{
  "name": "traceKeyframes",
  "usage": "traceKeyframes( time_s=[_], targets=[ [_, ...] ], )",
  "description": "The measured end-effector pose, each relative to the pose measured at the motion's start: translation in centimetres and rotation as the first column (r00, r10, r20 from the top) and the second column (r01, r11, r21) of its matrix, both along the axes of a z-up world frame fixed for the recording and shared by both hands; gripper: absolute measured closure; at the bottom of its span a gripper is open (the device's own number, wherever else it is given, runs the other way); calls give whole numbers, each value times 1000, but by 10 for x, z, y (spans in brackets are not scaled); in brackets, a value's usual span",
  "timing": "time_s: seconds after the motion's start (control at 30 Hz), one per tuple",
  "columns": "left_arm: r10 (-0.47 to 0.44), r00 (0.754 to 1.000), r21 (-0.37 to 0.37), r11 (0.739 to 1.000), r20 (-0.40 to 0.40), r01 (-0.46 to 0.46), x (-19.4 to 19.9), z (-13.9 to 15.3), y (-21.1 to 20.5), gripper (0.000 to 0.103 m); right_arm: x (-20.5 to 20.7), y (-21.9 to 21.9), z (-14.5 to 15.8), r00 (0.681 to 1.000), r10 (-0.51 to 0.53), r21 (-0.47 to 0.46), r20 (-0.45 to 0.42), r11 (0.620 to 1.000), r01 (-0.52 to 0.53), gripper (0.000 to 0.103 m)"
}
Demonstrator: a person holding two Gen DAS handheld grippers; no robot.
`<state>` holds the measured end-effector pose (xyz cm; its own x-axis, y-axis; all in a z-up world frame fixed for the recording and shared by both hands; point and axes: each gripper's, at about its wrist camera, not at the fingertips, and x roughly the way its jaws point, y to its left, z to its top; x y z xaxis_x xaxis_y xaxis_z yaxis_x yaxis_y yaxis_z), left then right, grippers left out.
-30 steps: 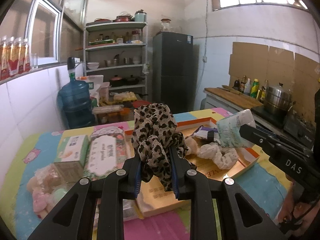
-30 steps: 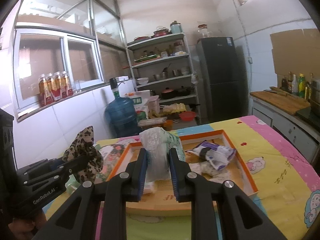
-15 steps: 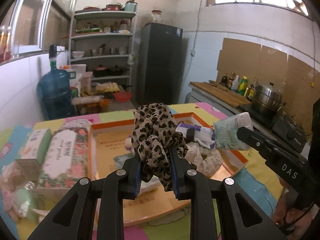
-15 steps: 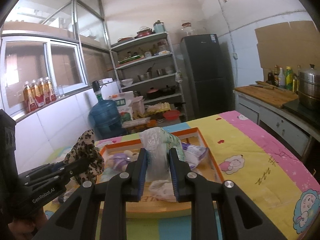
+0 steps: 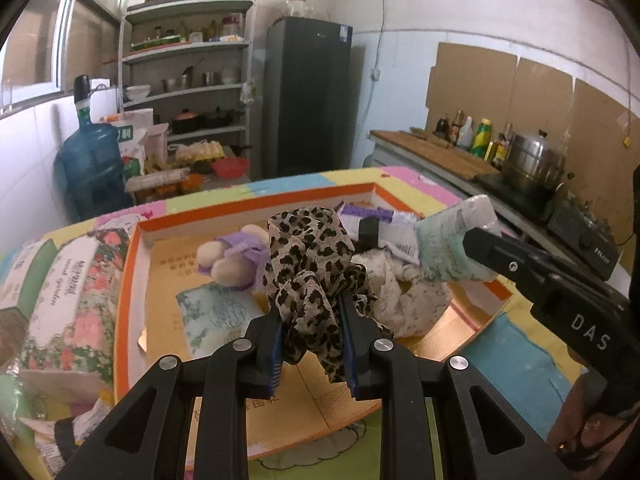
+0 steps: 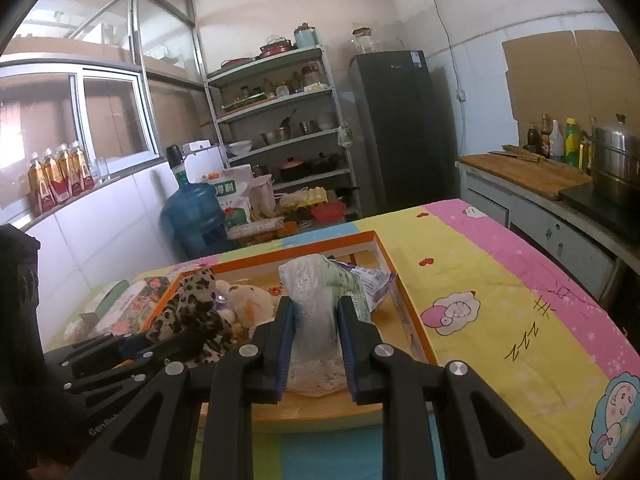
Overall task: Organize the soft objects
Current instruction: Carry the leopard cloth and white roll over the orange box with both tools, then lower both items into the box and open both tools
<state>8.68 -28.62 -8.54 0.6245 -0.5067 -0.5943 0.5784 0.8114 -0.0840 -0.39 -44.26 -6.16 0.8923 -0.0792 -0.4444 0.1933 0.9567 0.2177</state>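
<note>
Orange-rimmed tray is sitting on the pastel cartoon tablecloth, floral tissue pack lying just beside its left rim. Over the tray's near edge, the left gripper is pinching a leopard-print cloth, fabric bunching above the jaws. The right gripper is clamping a pale plastic-wrapped tissue packet near the right rim. Inside, a small plush toy is resting toward the far-left corner.
</note>
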Motion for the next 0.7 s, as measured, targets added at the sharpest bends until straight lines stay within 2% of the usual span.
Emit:
traceKeyframes(
  time_s=[0.27, 0.5, 0.7],
  targets=[
    [10, 997, 21, 1000, -76, -8, 17, -15, -5, 79, 11, 3, -7, 1000, 4, -13, -28, 1000, -5, 81],
    [14, 993, 6, 1000, -121, -14, 24, -22, -6, 75, 18, 6, -11, 998, 21, -14, -51, 1000, -22, 80],
    [11, 990, -32, 999, -141, -15, 25, -21, -1, 59, 26, 12, -11, 997, 40, -24, -73, 999, -42, 79]
  ],
)
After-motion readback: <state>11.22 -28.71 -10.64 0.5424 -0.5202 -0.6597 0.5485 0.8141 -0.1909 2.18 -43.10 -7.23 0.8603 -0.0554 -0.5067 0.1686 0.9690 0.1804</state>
